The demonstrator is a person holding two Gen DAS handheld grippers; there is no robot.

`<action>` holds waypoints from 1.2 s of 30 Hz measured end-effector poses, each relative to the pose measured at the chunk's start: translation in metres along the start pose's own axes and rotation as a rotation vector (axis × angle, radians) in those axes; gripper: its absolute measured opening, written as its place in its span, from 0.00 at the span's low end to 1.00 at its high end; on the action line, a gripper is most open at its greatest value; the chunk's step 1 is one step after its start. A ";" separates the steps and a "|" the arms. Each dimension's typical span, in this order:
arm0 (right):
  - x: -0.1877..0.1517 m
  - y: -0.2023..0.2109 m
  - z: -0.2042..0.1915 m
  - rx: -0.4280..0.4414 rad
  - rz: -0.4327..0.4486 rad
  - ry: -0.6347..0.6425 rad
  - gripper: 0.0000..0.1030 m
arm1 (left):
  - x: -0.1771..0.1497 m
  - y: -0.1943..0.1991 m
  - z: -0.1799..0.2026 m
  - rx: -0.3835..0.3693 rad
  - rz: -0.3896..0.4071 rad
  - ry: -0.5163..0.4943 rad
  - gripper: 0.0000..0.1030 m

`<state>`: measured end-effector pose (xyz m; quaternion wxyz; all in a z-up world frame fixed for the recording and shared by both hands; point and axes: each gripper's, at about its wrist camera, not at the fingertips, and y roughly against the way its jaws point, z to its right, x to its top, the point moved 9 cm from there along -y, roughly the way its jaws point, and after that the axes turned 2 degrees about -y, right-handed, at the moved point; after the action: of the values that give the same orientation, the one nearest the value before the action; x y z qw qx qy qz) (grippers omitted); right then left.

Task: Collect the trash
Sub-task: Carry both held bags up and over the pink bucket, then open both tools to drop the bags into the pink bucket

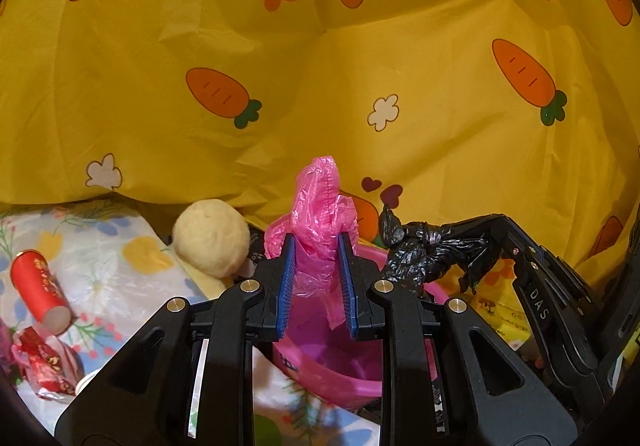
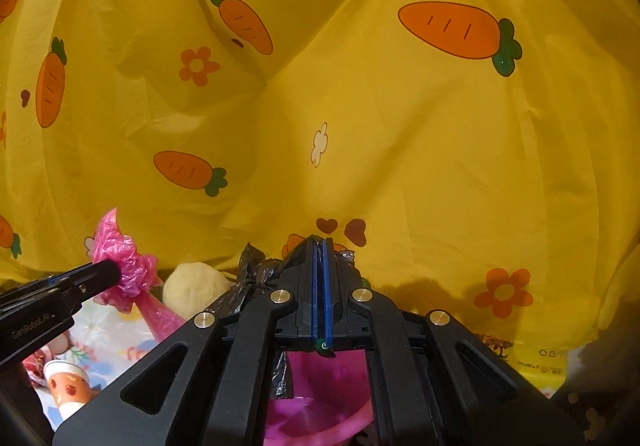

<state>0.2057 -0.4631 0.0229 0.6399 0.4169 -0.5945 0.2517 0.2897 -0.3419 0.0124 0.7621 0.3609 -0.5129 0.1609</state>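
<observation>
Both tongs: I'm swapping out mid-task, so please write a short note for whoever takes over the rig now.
Left tongs: closed on the pink plastic bag, held above the pink bin.
Right tongs: shut on the black plastic bag, also over the bin.
Done: both bags lifted.
Left: drop them in, if that is the plan, then collect the red tube, red wrapper, paper cup and pale ball lying on the floral cloth.
</observation>
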 end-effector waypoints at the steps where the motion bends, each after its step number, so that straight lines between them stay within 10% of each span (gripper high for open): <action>1: -0.003 -0.004 0.001 -0.010 -0.008 0.005 0.03 | -0.003 -0.007 0.002 0.001 -0.013 -0.004 0.20; 18: -0.028 -0.039 0.013 -0.024 -0.089 0.001 0.03 | -0.038 -0.064 0.011 -0.044 -0.147 -0.015 0.21; 22: -0.032 -0.044 0.012 0.000 -0.108 -0.020 0.05 | -0.040 -0.066 0.012 -0.074 -0.163 0.003 0.37; 24: -0.034 -0.046 0.012 0.018 -0.124 -0.041 0.13 | -0.040 -0.065 0.010 -0.073 -0.163 0.019 0.59; 27: -0.035 -0.046 0.013 0.033 -0.123 -0.062 0.49 | -0.038 -0.060 0.002 -0.047 -0.142 0.040 0.73; 36: -0.042 -0.034 0.007 0.039 -0.122 -0.055 0.73 | -0.035 -0.029 -0.031 0.099 -0.083 0.035 0.91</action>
<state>0.2225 -0.4793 -0.0260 0.6294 0.4712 -0.5804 0.2123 0.3131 -0.3351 -0.0367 0.7582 0.4161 -0.4757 0.1606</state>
